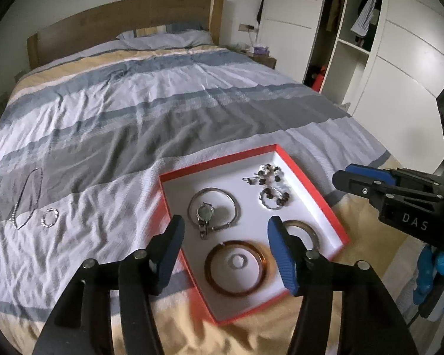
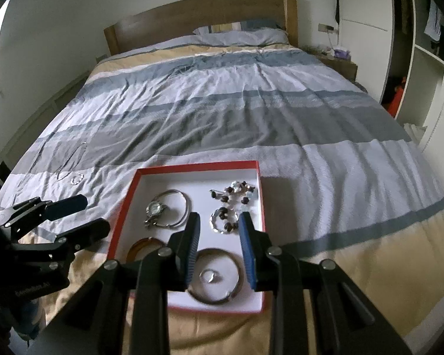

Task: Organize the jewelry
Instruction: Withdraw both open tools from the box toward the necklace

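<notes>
A red box with a white inside [image 1: 222, 159] [image 2: 198, 166] lies on the bed. It holds a watch [image 1: 204, 212] [image 2: 155, 208] inside a silver bangle [image 1: 235, 204], beaded bracelets [image 1: 270, 174] [image 2: 236, 193], an amber bangle [image 1: 236, 291] around a small ring [image 1: 237, 261], and a darker bangle [image 2: 219, 298]. A silver necklace [image 1: 26, 198] [image 2: 71, 159] and a small bracelet [image 1: 48, 217] lie on the cover left of the box. My left gripper [image 1: 225, 226] [image 2: 84, 216] hovers open over the box. My right gripper [image 2: 219, 217] [image 1: 344, 179] is open too, with nothing between its fingers.
The striped duvet [image 1: 162, 103] covers the bed, with a pillow and wooden headboard [image 1: 118, 20] at the far end. A white wardrobe with open shelves [image 1: 355, 44] stands at the right. A nightstand [image 1: 263, 59] sits beside the headboard.
</notes>
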Action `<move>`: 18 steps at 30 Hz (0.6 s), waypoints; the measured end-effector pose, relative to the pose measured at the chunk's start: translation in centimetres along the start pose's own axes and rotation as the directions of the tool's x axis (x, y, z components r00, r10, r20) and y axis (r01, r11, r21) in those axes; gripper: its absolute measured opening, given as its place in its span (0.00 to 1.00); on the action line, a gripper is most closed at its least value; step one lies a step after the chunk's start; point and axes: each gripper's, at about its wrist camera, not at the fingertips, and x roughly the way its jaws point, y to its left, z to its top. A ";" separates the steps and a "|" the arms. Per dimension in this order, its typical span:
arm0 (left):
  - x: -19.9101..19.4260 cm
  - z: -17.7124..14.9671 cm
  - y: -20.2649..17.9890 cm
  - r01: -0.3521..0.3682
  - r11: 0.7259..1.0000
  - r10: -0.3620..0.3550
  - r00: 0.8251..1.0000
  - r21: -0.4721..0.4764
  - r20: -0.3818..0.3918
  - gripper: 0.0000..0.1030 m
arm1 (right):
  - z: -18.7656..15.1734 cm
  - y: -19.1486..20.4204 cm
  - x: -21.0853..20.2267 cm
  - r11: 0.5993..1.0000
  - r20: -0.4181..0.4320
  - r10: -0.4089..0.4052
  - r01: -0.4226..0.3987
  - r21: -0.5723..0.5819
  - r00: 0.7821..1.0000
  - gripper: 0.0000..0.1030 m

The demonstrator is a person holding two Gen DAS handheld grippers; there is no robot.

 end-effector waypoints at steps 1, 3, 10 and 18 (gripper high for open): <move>-0.6 -0.1 0.0 0.000 1.000 0.000 1.000 0.000 0.005 0.58 | -0.2 0.2 -0.5 1.000 0.004 -0.001 0.001 0.002 1.000 0.25; -2.1 -0.4 -0.1 -0.002 1.000 0.002 1.000 -0.001 0.018 0.61 | -0.5 0.5 -1.5 1.000 0.011 -0.002 0.002 0.006 1.000 0.29; -6.8 -2.0 -0.2 -0.012 1.000 0.012 0.998 -0.008 0.056 0.66 | -2.0 1.7 -6.0 1.000 0.048 -0.007 0.006 0.018 0.999 0.34; -12.3 -4.8 1.0 -0.042 0.999 0.043 0.996 -0.016 0.082 0.66 | -3.1 4.4 -10.4 1.000 0.090 0.004 -0.004 -0.007 0.996 0.34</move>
